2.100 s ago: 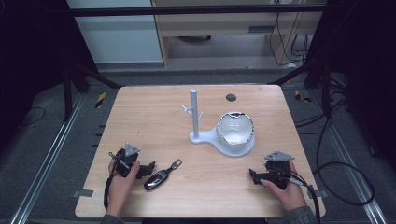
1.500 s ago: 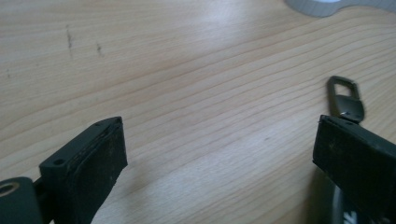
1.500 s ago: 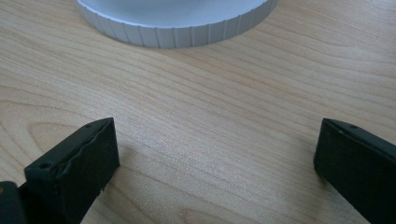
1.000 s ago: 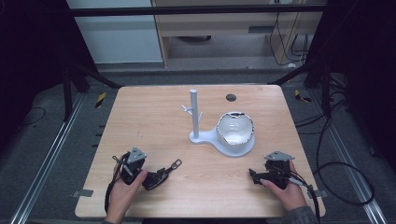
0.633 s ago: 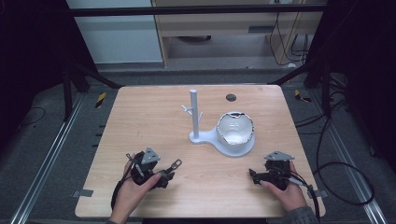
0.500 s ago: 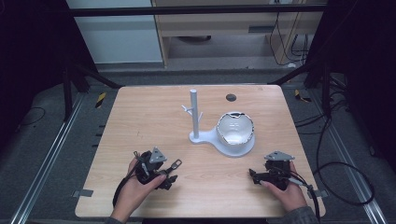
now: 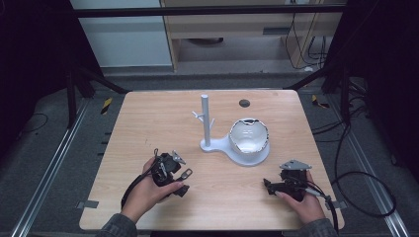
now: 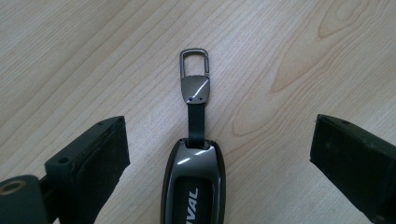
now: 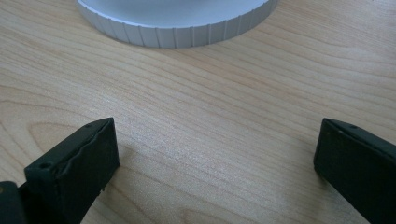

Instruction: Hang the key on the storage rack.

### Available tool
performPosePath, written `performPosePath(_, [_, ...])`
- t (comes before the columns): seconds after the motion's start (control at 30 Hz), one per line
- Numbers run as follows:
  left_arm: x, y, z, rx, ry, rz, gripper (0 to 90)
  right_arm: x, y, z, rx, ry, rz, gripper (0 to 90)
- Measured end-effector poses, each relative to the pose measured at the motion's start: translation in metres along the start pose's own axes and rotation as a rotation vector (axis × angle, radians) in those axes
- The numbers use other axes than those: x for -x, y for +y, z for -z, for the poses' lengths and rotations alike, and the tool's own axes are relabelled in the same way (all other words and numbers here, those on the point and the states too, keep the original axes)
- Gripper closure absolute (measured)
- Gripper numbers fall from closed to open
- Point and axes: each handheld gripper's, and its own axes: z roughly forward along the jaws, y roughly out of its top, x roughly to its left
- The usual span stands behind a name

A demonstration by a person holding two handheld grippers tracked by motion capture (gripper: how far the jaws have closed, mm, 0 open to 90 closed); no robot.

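Change: your left gripper (image 7: 174, 181) has slid in from the lower left over the key fob (image 8: 194, 184).
Fingers: both pairs wide open, holding nothing.
Fob: lower left of counter (image 7: 148, 123), between your left fingers (image 8: 100, 154).
Meaning: likely ready to close.
Right gripper (image 7: 271, 186): idle, lower right.

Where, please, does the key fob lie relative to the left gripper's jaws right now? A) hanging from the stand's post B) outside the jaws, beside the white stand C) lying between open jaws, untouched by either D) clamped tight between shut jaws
C: in the left gripper view the key fob lies on the table midway between the left gripper's wide-open jaws, with bare wood on both sides.
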Motion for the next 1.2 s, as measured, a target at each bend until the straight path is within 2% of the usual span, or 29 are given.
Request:
performPosePath(0.17, [-0.003,0.012,0.0,-0.07,0.024,-0.014,9.0,0.0,0.0,0.0,0.0,0.001,0.001,0.4])
performPosePath(0.33, [-0.006,0.024,-0.002,-0.122,0.009,-0.01,11.1,0.0,0.0,0.0,0.0,0.002,0.0,0.4])
performPosePath(0.5, [-0.005,0.03,-0.004,-0.155,0.017,-0.018,11.2,0.0,0.0,0.0,0.0,0.002,-0.001,0.4])
performPosePath(0.7, [-0.006,0.034,-0.009,-0.19,0.007,-0.022,13.7,0.0,0.0,0.0,0.001,0.002,0.0,0.4])
performPosePath(0.8, [-0.008,0.035,-0.013,-0.207,-0.002,-0.018,17.1,0.0,0.0,0.0,0.001,0.002,0.0,0.4])
performPosePath(0.93, [-0.01,0.036,-0.018,-0.229,-0.009,-0.027,28.8,0.0,0.0,0.0,0.0,0.0,-0.002,0.4])
performPosePath(1.0, [-0.01,0.036,-0.02,-0.243,-0.012,-0.028,30.3,0.0,0.0,0.0,0.0,0.002,-0.002,0.4])
performPosePath(1.17, [-0.012,0.036,-0.025,-0.264,-0.019,-0.032,44.8,0.0,0.0,0.0,0.0,0.002,-0.001,0.4])
performPosePath(1.2, [-0.013,0.036,-0.025,-0.265,-0.02,-0.03,44.8,0.0,0.0,0.0,0.001,0.002,0.0,0.4])
